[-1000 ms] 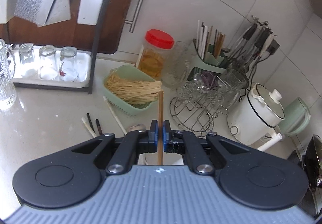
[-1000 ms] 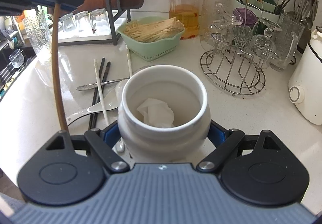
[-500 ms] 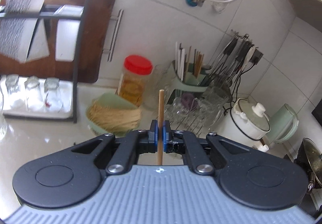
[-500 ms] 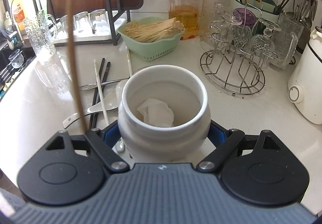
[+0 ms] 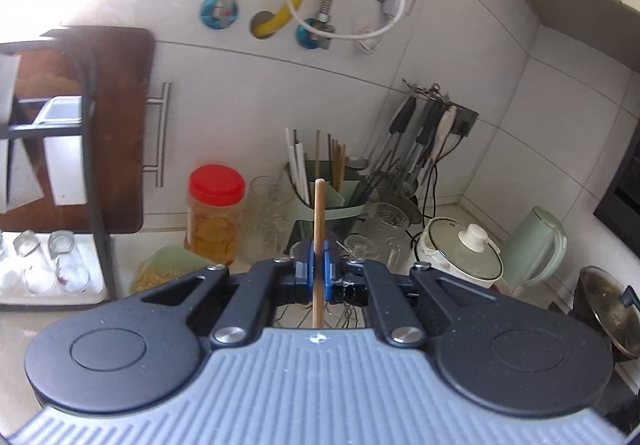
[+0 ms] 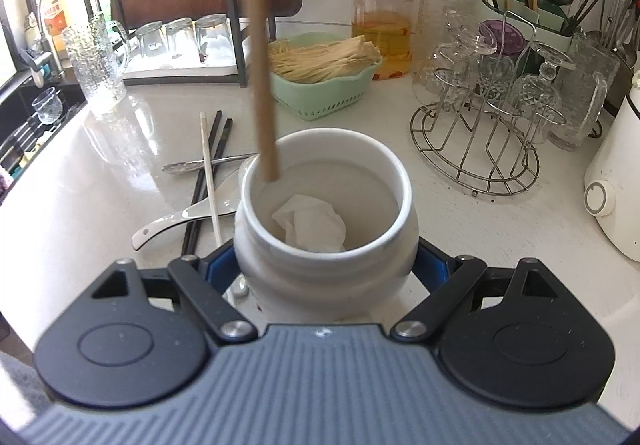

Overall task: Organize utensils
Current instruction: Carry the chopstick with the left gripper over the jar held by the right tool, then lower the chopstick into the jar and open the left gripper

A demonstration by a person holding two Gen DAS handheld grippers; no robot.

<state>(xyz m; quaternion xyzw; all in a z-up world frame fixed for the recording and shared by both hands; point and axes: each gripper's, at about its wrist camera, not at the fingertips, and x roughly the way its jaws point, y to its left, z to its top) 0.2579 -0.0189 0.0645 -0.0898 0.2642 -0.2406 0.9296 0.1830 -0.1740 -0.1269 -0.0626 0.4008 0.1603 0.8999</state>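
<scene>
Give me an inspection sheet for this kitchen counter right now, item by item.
Surface: pale counter, crowded.
Job's things: wooden chopstick, tip just inside white jar; crumpled tissue inside; loose chopsticks and spoons lie left of jar.
Clutter: noodle basket, red-lidded jar, glass rack.
Grippers: left gripper shut on chopstick; right gripper clamps jar.
Cables: white cord on wall.
Surroundings: utensil holder, cooker.
</scene>
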